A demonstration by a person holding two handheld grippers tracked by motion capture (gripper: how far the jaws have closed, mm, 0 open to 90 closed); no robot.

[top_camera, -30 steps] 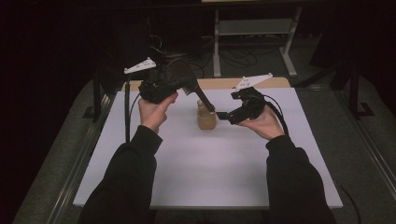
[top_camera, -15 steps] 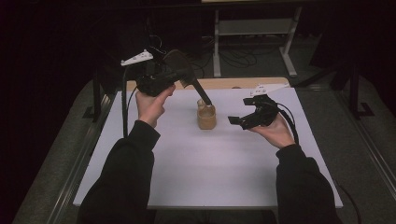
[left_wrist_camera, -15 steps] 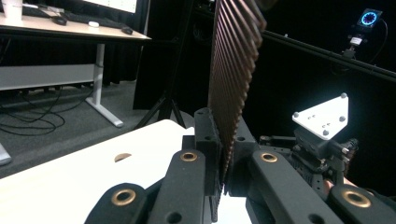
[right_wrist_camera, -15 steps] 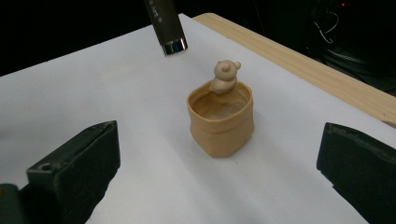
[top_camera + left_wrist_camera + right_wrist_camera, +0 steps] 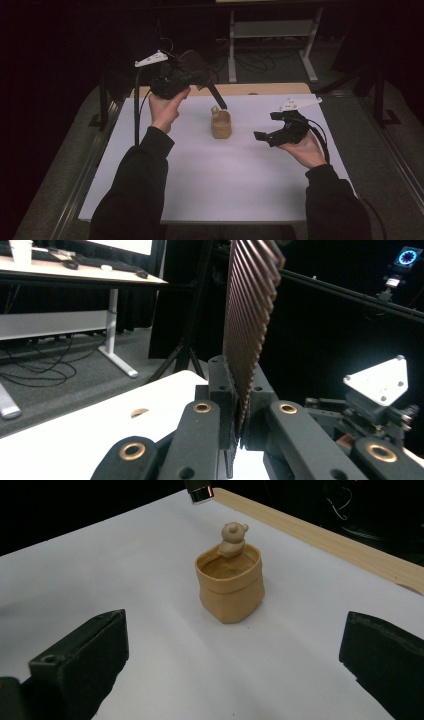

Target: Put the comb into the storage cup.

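Matt tan pot, ribbed brown fan, smooth white sheet over a wooden table edge

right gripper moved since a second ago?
Yes. In the high view the right gripper has drawn back rightward from the tan bear pot, opening a clear gap of white table between them.

No readable text, labels, brands, numbers or signs anywhere across the high view and both gripper views.
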